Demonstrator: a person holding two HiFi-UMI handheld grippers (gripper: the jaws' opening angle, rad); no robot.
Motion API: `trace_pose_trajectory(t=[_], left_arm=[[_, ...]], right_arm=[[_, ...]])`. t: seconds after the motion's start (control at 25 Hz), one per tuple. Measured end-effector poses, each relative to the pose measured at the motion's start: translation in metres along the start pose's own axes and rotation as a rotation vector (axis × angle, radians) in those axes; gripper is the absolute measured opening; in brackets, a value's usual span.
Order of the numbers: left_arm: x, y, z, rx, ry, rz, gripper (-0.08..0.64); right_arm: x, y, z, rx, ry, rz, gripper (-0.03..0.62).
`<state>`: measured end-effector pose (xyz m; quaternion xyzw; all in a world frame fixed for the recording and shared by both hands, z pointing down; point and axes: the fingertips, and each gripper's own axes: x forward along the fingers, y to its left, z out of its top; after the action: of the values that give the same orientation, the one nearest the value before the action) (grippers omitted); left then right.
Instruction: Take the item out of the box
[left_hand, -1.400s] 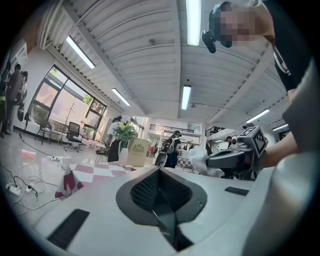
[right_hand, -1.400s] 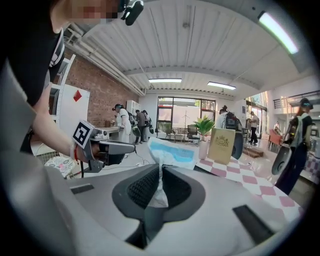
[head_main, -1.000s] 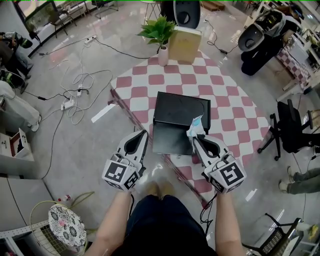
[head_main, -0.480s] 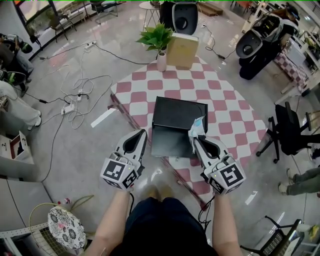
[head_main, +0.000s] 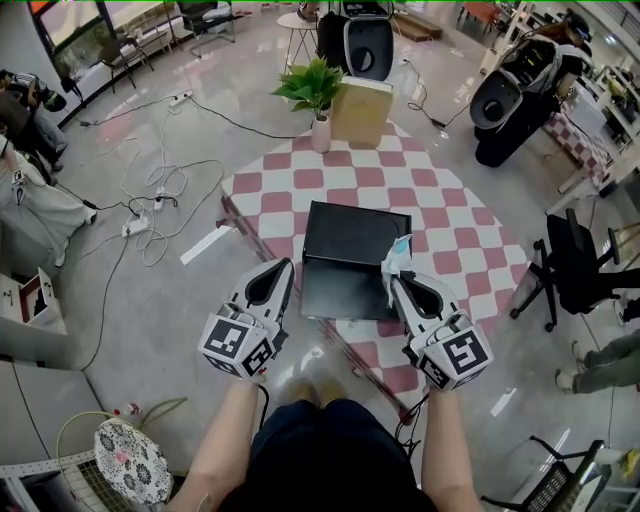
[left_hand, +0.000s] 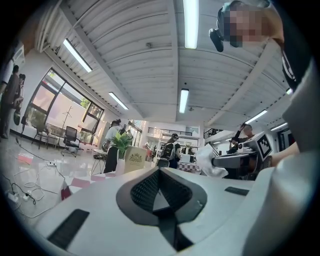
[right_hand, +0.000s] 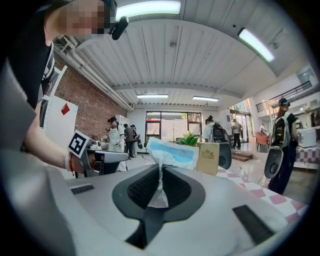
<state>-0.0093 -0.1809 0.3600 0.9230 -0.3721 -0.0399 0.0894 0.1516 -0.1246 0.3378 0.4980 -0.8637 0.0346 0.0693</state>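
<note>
A flat black box (head_main: 348, 256) lies on the pink-and-white checkered table (head_main: 445, 215). My right gripper (head_main: 393, 278) hangs above the box's near right edge, shut on a small white and blue packet (head_main: 397, 252). In the right gripper view the packet (right_hand: 171, 152) sticks up from between the closed jaws of the right gripper (right_hand: 160, 186). My left gripper (head_main: 285, 266) hovers off the table's near left edge, over the floor; in its own view the left gripper (left_hand: 159, 192) is shut with nothing in it. What the box holds is hidden from me.
A potted plant (head_main: 315, 85) and a tan box (head_main: 361, 110) stand at the table's far end. Cables (head_main: 150, 190) trail over the floor at left. An office chair (head_main: 575, 265) stands right of the table, and dark machines (head_main: 510, 90) behind it.
Both grippers keep the same pose and the right one still holds the packet. The table and box have slid slightly up and left in the head view.
</note>
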Motion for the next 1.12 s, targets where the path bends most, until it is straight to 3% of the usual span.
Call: trace_pose_trajectory(t=[1.12], left_arm=[[0.015,-0.011,0.026,0.000,-0.022,-0.031,0.011]], right_arm=[[-0.017,-0.013,0.018,0.017,-0.060,-0.053,0.020]])
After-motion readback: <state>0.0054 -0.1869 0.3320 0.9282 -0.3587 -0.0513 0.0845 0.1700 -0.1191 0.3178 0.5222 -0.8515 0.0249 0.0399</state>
